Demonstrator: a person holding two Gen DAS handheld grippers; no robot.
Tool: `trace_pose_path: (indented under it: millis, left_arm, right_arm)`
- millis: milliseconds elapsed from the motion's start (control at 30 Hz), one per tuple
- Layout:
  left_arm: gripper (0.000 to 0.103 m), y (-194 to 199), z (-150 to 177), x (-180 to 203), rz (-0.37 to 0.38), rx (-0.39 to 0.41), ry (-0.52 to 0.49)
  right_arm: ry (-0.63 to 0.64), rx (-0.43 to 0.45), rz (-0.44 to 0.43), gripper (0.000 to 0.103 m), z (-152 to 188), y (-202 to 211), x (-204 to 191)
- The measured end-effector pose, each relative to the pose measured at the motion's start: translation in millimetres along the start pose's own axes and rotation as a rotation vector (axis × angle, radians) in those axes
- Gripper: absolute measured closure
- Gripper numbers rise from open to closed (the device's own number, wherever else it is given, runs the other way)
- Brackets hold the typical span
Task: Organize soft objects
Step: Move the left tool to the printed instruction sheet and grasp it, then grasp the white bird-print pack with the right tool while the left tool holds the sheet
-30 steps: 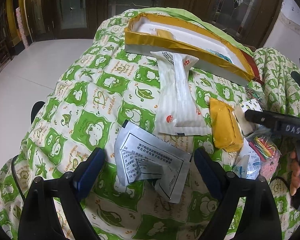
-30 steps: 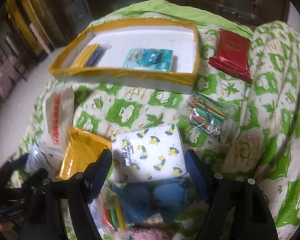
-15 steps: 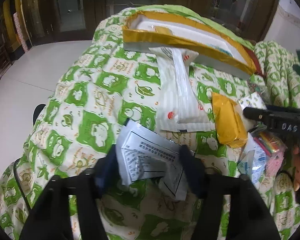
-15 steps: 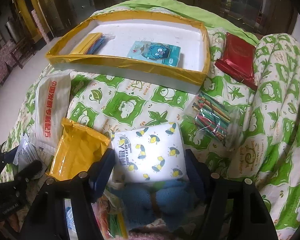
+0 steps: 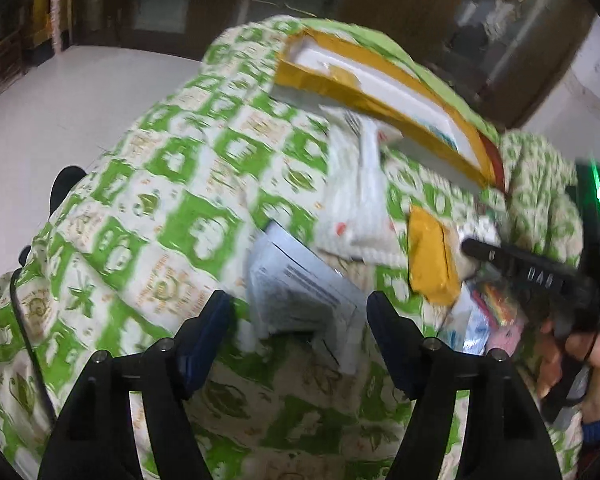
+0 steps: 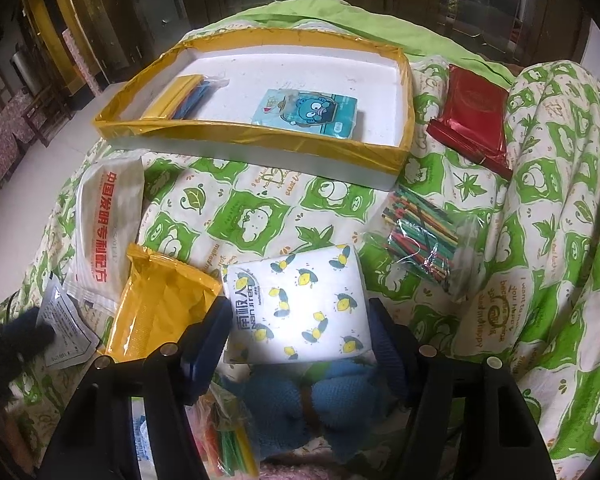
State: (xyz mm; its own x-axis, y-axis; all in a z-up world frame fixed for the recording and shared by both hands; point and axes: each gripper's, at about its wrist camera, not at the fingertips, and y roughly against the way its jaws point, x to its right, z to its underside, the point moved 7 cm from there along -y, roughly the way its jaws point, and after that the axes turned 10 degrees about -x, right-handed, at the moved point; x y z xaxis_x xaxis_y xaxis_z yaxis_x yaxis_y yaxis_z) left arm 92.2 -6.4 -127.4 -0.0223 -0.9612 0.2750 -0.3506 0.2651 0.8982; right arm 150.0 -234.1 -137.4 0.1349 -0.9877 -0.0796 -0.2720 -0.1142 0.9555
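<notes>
1. In the left wrist view, which is blurred, the left tool [image 5: 298,306] is over the green-patterned quilt [image 5: 172,200]. The silver printed sachet [image 5: 300,284] lies between its two fingers in the lower middle of the frame.
2. The jaws of the left tool have just been opening. I see a narrow gap on each side of the sachet, so I judge the tool released and not grasping it.
3. The long axis of the sachet runs from the upper left to the lower right, oblique to the line between the fingers. A new grip would probably catch one corner first.
4. In the right wrist view, the right tool [image 6: 296,320] has its fingers at the left and right edges of the white lemon-print tissue pack [image 6: 300,304]. The pads are just beside the edges, and I cannot tell whether they press.
5. The yellow-rimmed tray [image 6: 260,136] lies straight ahead of this pack, in the upper middle of the frame, with bare quilt between them. A cartoon tissue pack [image 6: 306,112] is already inside it.
6. The right hand is nearer to the tray. The yellow pouch [image 6: 160,304] touches the left finger of the right tool and may be dragged.
</notes>
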Motion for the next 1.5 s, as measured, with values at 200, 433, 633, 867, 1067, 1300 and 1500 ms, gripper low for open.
trace_pose_path:
  millis: [200,433,633,867,1067,1300,1500]
  left_arm:
    - [0.062,-10,-2,5,-0.014,-0.002,-0.037]
    - [0.067,-2,-5,13,0.022,0.046,-0.069]
    - [0.067,10,-10,11,0.078,0.087,-0.048]
    - [0.067,23,-16,7,0.128,0.135,-0.018]
    - [0.067,26,-18,5,0.138,0.144,-0.006]
    - [0.067,27,-17,5,0.134,0.14,-0.012]
    - [0.067,25,-16,5,0.13,0.137,-0.016]
  right_arm:
    - [-0.004,0.02,-0.003,0.031,0,5,0]
    - [-0.058,0.089,-0.078,0.031,-5,26,11]
    - [-0.11,0.098,-0.115,0.031,-5,30,21]
    - [-0.107,0.101,-0.112,0.031,-5,31,19]
    - [-0.111,0.104,-0.113,0.031,-4,31,21]
    - [-0.11,0.101,-0.112,0.031,-3,31,21]
    - [-0.11,0.098,-0.112,0.031,-3,30,21]
